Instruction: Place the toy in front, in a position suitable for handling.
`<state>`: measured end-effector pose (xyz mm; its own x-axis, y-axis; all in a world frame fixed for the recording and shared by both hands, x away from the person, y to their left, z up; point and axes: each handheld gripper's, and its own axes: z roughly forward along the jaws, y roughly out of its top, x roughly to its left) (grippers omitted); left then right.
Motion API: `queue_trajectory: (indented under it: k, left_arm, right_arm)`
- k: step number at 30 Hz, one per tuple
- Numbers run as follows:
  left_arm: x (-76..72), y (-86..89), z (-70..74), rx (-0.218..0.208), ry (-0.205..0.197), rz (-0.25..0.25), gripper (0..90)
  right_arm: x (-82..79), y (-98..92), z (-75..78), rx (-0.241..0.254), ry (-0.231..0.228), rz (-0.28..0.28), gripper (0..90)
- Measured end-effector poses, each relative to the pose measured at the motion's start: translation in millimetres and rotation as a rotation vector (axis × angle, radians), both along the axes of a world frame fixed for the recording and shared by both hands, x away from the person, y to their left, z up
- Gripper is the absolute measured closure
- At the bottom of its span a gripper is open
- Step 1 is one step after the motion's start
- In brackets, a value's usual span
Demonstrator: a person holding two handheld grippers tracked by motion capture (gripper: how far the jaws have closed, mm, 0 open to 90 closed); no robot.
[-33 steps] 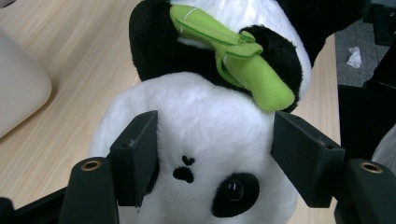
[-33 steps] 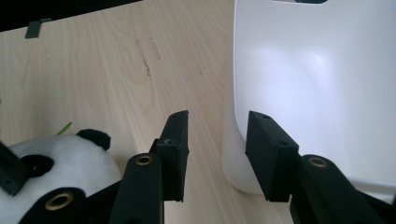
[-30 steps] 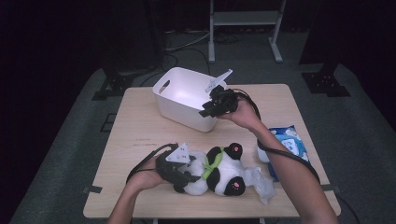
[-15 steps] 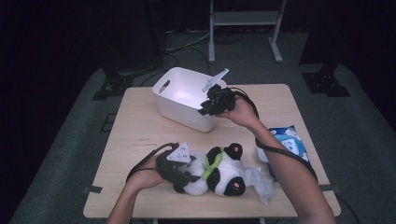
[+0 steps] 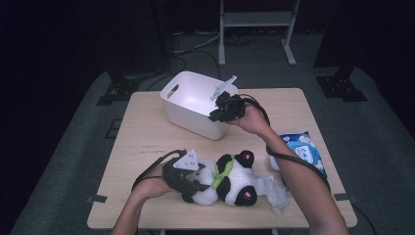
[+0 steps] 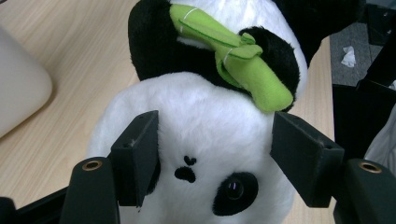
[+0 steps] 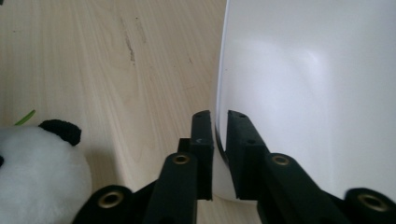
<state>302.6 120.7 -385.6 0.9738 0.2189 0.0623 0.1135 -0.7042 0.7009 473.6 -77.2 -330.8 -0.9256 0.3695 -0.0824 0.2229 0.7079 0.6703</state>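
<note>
A black-and-white plush panda (image 5: 230,182) with a green scarf lies on the wooden table (image 5: 147,132) near its front edge. My left gripper (image 5: 193,183) holds it by the head: in the left gripper view the two jaws press into the white fur of the panda (image 6: 205,121) from both sides, around my left gripper (image 6: 217,154). My right gripper (image 5: 218,115) is at the near right corner of the white plastic bin (image 5: 195,78). Its jaws have just been closing, and in the right gripper view my right gripper (image 7: 219,121) pinches the thin wall of the bin (image 7: 303,93).
A blue pack of wet wipes (image 5: 301,149) lies at the table's right edge. A crumpled white cloth (image 5: 271,191) sits beside the panda's feet. Cables trail from both grippers. A metal stand (image 5: 257,19) and dark floor lie beyond the table.
</note>
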Motion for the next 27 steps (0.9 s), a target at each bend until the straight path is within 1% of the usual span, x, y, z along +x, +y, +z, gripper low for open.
queue_trajectory:
  k: [1,3,4,6,9,11,12,13,16,19,25,27]
  left_arm:
    - [0.3,0.1,0.1,0.001,-0.002,-0.002,32.6]
    - [0.0,-0.2,0.2,-0.001,0.000,0.001,32.6]
    - [0.0,0.0,0.6,0.005,-0.001,-0.002,32.6]
    - [-0.3,0.3,0.6,0.003,-0.001,-0.001,32.6]
    - [-0.8,1.1,0.2,-0.013,0.006,0.002,32.9]
    - [-1.0,1.2,0.1,-0.014,0.008,0.004,32.9]
    - [-1.1,1.0,0.4,-0.012,0.008,0.005,33.0]
    - [-0.6,1.2,1.1,0.002,0.002,-0.001,32.9]
    - [-2.1,-0.3,1.5,-0.003,0.010,0.006,33.0]
    - [-2.2,-0.7,2.3,0.003,0.013,0.006,33.0]
    - [-2.8,-2.0,3.9,0.015,0.018,0.012,33.0]
    - [-3.5,-2.5,4.9,0.024,0.017,0.011,33.1]
  right_arm:
    - [-0.9,-1.0,-0.4,0.002,0.001,0.003,83.4]
    - [-3.6,-3.0,-0.9,0.003,0.001,0.011,83.6]
    - [-5.1,-3.3,-0.8,0.000,0.000,0.011,83.8]
    - [-9.2,-5.2,0.1,-0.020,-0.008,0.030,84.2]
    - [-17.1,-10.3,0.5,-0.027,-0.011,0.049,84.5]
    - [-22.8,-15.3,0.5,-0.029,-0.010,0.058,84.6]
    - [-25.9,-17.9,0.4,-0.027,-0.010,0.063,84.7]
    - [-28.7,-20.8,0.3,-0.028,-0.012,0.069,84.6]
    - [-38.5,-29.1,-0.3,-0.023,-0.012,0.070,84.5]
    - [-49.1,-38.2,-0.7,-0.020,-0.011,0.074,84.5]
    - [-65.1,-53.5,-1.1,-0.020,-0.014,0.084,84.4]
    - [-69.8,-59.0,-1.9,-0.008,-0.009,0.079,84.3]
